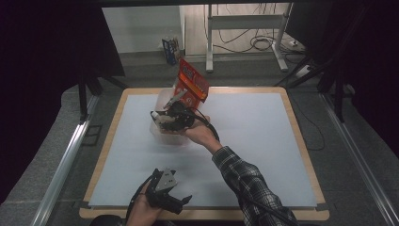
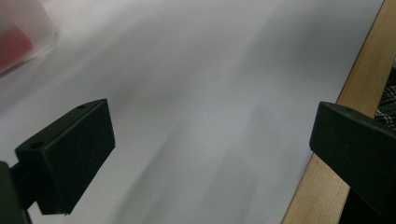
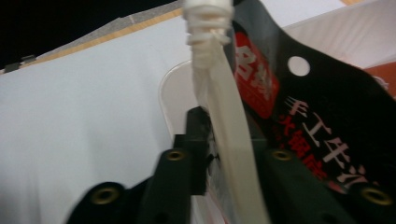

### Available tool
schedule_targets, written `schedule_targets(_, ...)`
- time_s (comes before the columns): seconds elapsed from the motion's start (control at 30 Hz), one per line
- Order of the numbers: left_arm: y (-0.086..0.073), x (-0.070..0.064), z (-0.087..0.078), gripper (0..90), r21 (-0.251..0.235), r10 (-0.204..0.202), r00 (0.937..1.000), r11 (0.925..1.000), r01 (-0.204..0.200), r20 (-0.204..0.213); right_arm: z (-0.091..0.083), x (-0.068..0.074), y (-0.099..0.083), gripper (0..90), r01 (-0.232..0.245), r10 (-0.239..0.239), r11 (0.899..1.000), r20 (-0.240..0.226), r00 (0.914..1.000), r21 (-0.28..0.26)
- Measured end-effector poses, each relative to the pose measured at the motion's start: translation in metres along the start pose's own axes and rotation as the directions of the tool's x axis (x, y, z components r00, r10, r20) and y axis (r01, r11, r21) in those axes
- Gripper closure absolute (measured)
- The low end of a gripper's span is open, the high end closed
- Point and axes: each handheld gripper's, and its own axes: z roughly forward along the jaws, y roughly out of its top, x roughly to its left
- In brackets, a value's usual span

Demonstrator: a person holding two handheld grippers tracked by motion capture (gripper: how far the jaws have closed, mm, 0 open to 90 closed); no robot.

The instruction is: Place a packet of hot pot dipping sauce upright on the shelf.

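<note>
- Step in hand: right hand-held gripper (image 1: 175,109) clamped on a red snack pouch (image 1: 192,81), glossy and flat, tilted above a clear plastic tub (image 1: 160,101) near the surface's (image 1: 263,141) far edge.
- Pouch: crimped pale seam (image 3: 224,112) between the jaws.
- Left hand-held gripper (image 1: 181,200): jaws wide apart, empty, at the near edge.
- Next move, likely: lowering the pouch into the tub, then releasing.

— What covers the table (image 1: 106,146)?
— A big white sheet (image 1: 254,141). Wood shows all round its edges.
— What is on the floor behind it?
— A little blue box (image 1: 170,51), white desk legs (image 1: 209,42) and a tangle of wires (image 1: 261,43).
— And at the sides?
— Black curtains (image 1: 47,47) and shiny metal rails (image 1: 63,165).
</note>
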Motion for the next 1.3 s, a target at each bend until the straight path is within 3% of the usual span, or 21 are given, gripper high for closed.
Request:
schedule_targets(0.67, 0.0, -0.001, 0.001, 0.0, -0.007, 0.01, 0.9999, 0.9999, -0.01, 0.001, -0.022, 0.003, -0.007, 37.5, 0.011, -0.008, 0.997, 0.041, 0.9991, -0.079)
schedule_targets(1.3, 0.0, -0.001, 0.0, 0.0, -0.012, 0.011, 0.9999, 0.9999, -0.011, 0.0, -0.04, 0.011, -0.02, 23.1, 0.038, -0.033, 0.995, 0.051, 0.9982, -0.097)
